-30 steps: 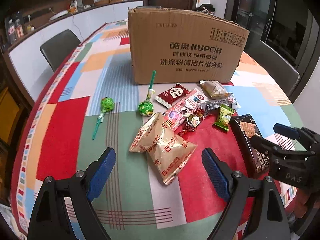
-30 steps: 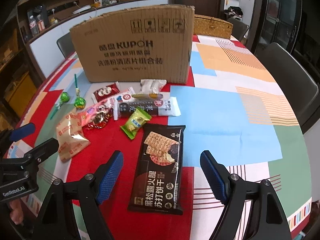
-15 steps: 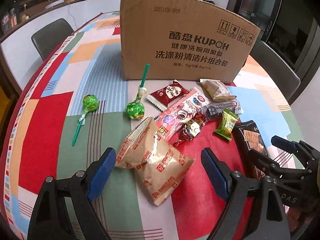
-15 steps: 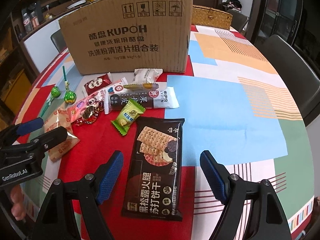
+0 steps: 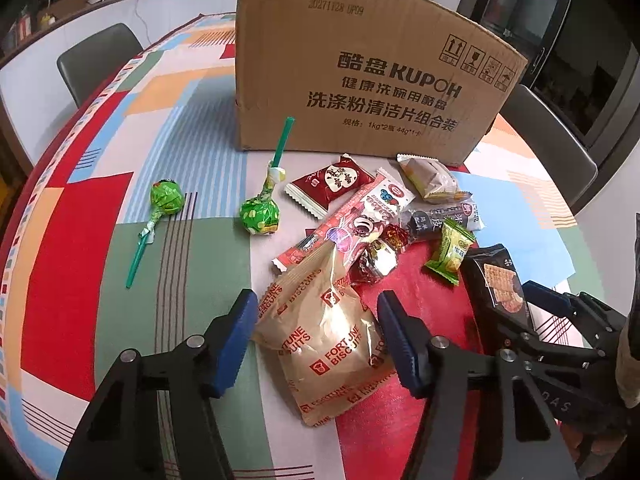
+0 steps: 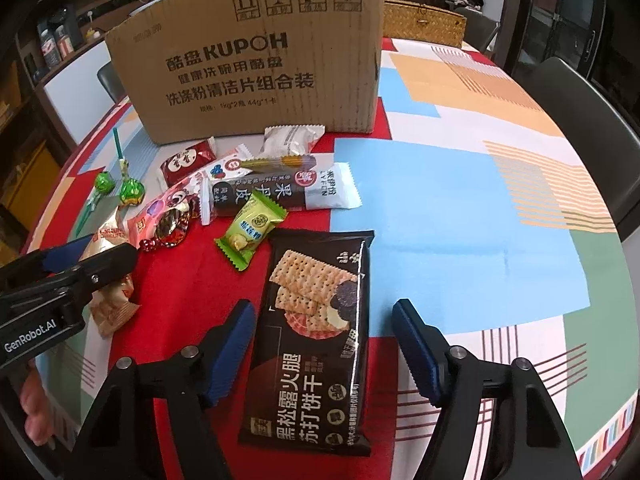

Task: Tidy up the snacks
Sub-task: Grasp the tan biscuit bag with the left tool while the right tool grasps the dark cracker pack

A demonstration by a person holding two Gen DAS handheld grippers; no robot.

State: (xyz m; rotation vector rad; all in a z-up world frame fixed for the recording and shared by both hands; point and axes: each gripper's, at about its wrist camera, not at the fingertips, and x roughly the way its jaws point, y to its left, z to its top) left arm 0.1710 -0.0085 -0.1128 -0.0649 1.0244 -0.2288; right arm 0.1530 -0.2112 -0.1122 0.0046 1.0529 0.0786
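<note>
Snacks lie scattered on the patchwork tablecloth in front of a cardboard box (image 5: 360, 76). My left gripper (image 5: 316, 336) is open, its fingers on either side of two tan Fortune Biscuits bags (image 5: 324, 332). My right gripper (image 6: 324, 344) is open, its fingers on either side of a black cracker pack (image 6: 316, 332), also seen in the left wrist view (image 5: 496, 284). Further back lie two green lollipops (image 5: 258, 212), a red packet (image 5: 332, 184), a pink wrapper (image 5: 360, 220), a dark bar (image 6: 280, 192) and a small green packet (image 6: 252, 232).
The box (image 6: 256, 64) stands upright at the back of the pile. A wicker basket (image 6: 424, 26) sits behind it. Dark chairs (image 5: 100, 64) stand around the table. The left gripper shows at the left in the right wrist view (image 6: 76, 272).
Both grippers have moved forward and down toward the snacks. The left one now straddles the biscuit bags and the right one straddles the cracker pack. Both have narrowed somewhat.
</note>
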